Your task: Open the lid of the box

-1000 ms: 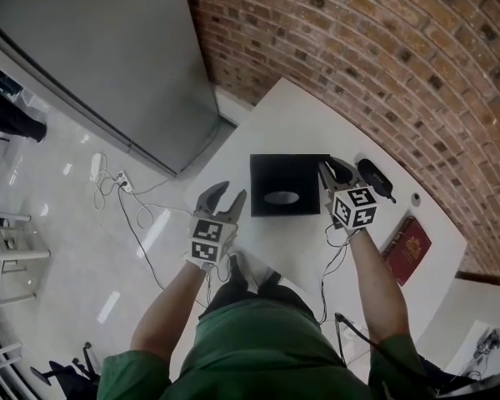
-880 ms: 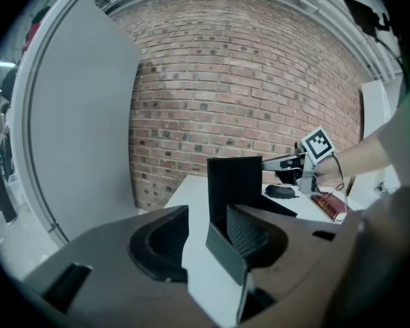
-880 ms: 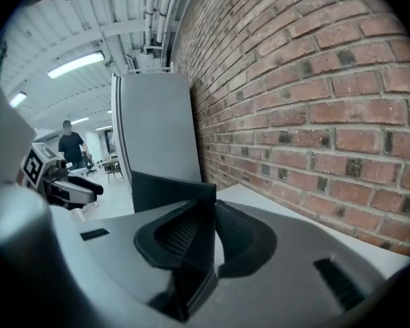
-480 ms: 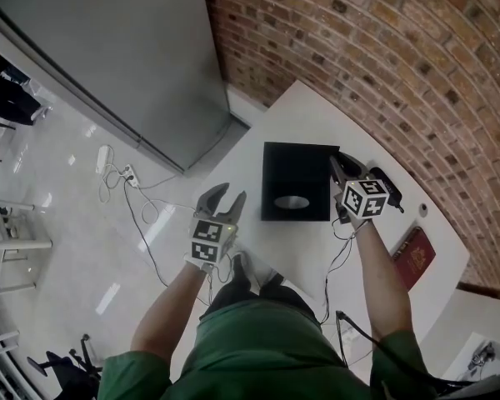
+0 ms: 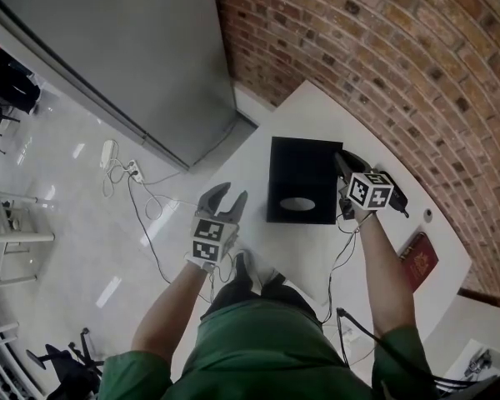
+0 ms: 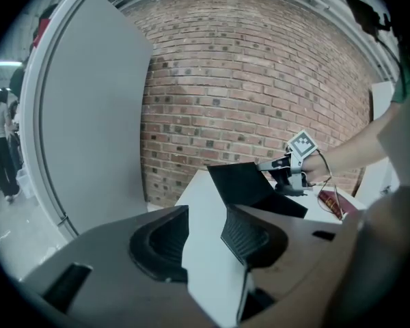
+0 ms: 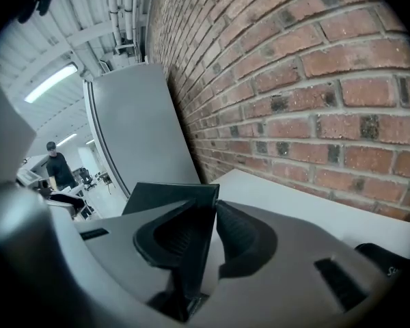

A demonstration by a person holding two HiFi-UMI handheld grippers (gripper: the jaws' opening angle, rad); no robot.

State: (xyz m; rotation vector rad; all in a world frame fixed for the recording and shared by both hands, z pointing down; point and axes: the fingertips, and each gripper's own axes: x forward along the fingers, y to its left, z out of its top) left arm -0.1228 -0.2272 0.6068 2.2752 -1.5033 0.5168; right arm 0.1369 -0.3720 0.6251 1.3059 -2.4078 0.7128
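On the white desk (image 5: 312, 111), the right tongs (image 5: 344, 163) pinch the tilted-up lid (image 5: 300, 182) of the black box (image 6: 292, 206) while the left tongs (image 5: 231, 194) hang open and empty, so the unbraced box may lift or the lid slip.

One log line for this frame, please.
right tool: clamped on lid edge | lid: tilted up off box | left tool: open, empty, away from box | step: lid partly open

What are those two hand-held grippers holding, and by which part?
The right hand-held gripper pinches the black box lid by its thin edge, near a corner. The left hand-held gripper holds nothing; its jaws stand apart.
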